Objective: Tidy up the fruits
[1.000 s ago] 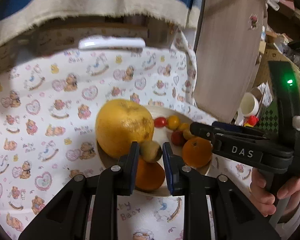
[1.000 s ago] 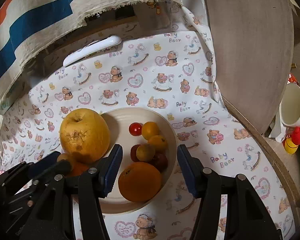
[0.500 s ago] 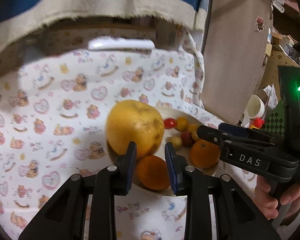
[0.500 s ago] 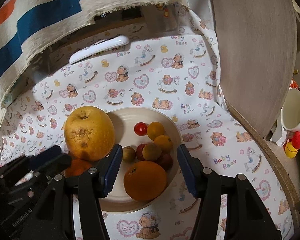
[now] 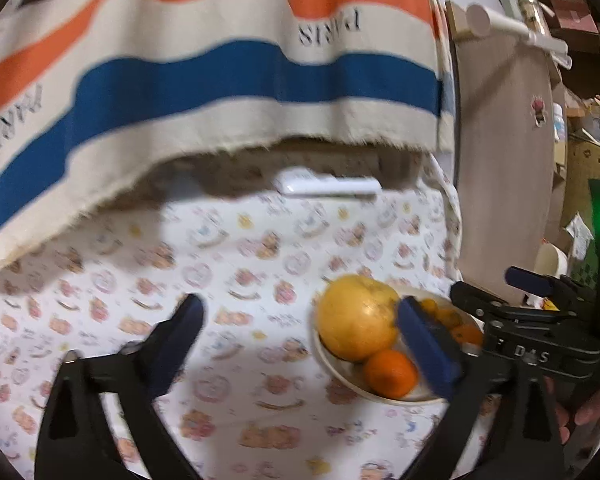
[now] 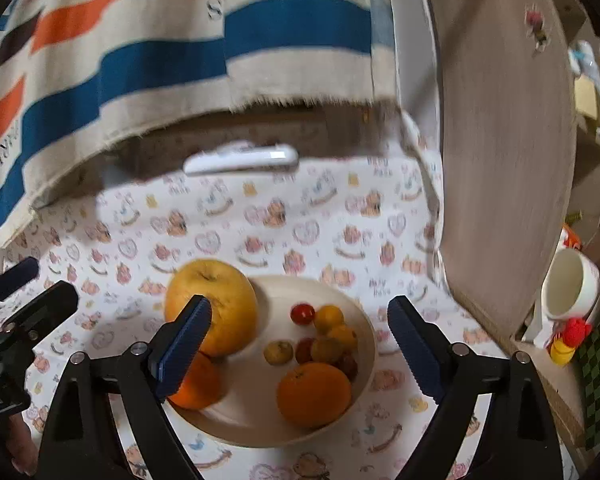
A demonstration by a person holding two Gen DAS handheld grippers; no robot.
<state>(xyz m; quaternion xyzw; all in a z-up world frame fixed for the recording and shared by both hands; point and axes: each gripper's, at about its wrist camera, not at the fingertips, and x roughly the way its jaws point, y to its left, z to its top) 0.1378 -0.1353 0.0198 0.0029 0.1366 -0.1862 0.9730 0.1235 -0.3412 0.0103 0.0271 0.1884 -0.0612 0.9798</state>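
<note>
A cream plate (image 6: 364, 344) on the patterned cloth holds a big yellow pomelo (image 6: 224, 300), two oranges (image 6: 314, 394) (image 6: 194, 384), a red cherry tomato (image 6: 303, 314), a small brownish fruit (image 6: 278, 352) and several small yellow and dark fruits (image 6: 332, 338). My right gripper (image 6: 300, 344) hovers over the plate's near side, its jaws opening wide with nothing pressed between the pads. My left gripper (image 5: 300, 340) is also opening, its jaws wide apart and empty, left of the plate (image 5: 340, 376). The pomelo (image 5: 354, 318) and an orange (image 5: 390, 374) show beside its right finger.
A white remote (image 6: 240, 160) lies at the back of the cloth under a hanging striped towel (image 6: 172, 48). A wooden board (image 6: 500, 140) stands on the right, with a white mug (image 6: 568, 284) and a small red-and-yellow toy (image 6: 568, 338) beyond it.
The left gripper let go of the small brownish fruit onto the plate, opened wide and swung away to the left and upward. The right gripper's jaws spread wider and it pulled back a little.
</note>
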